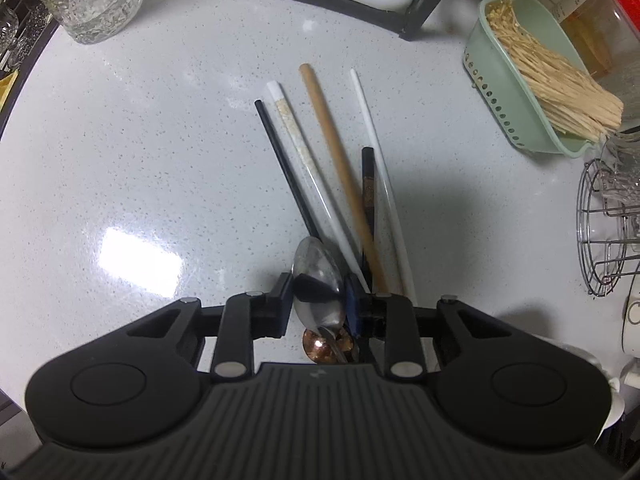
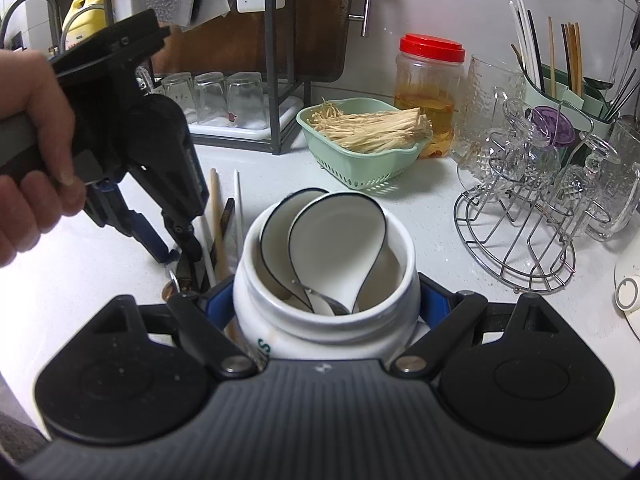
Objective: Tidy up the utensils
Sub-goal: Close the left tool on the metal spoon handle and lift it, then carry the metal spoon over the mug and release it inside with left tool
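Step in hand: pick-up. Left gripper [image 1: 318, 308] pinches the steel spoon's bowl [image 1: 316, 276] on the white speckled counter [image 1: 160, 160]. Right gripper [image 2: 326, 304] clamps the white ceramic jar [image 2: 320, 332]. Next, judged: lift the spoon and drop it into that jar.

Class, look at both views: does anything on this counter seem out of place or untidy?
Yes. Several chopsticks lie loose and fanned out on the counter, crossing near the steel spoon, while other chopsticks stand sorted in the green holder.
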### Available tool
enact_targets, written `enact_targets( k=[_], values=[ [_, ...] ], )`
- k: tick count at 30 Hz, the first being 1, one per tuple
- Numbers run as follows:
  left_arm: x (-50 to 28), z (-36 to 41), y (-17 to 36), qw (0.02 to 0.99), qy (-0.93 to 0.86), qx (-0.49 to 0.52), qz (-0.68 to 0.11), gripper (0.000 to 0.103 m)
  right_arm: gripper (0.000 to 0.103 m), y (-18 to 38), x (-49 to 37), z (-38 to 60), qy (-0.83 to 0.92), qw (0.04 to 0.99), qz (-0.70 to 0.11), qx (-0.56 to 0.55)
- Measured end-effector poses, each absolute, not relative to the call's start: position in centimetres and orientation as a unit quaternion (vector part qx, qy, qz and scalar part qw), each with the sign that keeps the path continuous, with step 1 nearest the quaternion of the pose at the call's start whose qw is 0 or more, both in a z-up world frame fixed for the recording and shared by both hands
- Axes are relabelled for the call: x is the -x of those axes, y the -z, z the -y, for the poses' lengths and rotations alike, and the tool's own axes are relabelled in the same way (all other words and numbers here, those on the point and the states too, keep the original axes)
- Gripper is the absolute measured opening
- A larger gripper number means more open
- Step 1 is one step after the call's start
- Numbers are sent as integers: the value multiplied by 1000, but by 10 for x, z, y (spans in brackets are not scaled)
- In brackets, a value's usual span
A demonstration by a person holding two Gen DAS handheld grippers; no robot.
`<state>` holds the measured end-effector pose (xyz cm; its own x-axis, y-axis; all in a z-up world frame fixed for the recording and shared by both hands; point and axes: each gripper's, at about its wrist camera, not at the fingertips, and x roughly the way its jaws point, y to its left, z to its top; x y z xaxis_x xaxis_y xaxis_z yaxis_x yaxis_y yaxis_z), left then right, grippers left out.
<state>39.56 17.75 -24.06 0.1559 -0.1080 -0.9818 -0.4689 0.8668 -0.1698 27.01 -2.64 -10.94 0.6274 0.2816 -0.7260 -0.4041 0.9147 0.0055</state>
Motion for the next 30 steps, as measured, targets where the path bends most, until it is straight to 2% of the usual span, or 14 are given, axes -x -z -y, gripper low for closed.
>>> enact_targets(
  k=[8, 9, 11, 12, 21, 30],
  values=[
    [-375, -190, 233, 737, -113, 239, -622, 21, 91, 109, -270, 26, -191, 899, -387, 80],
    [-372, -191, 232, 738, -112, 240, -620, 18, 91, 109, -270, 26, -191, 899, -387, 80],
    [-367, -194, 230, 738, -112, 241, -621, 5, 91, 109, -270, 26, -190, 899, -387, 80],
    [-364, -195, 230, 736, -111, 244, -621, 4, 91, 110, -270, 26, -190, 899, -387, 80],
    [-349, -205, 230, 749, -116, 248, -603, 4, 91, 110, -269, 25, -188, 899, -388, 80],
    [-343, -210, 186, 800, -115, 226, -544, 2, 91, 109, -271, 25, -188, 896, -394, 84]
  ],
)
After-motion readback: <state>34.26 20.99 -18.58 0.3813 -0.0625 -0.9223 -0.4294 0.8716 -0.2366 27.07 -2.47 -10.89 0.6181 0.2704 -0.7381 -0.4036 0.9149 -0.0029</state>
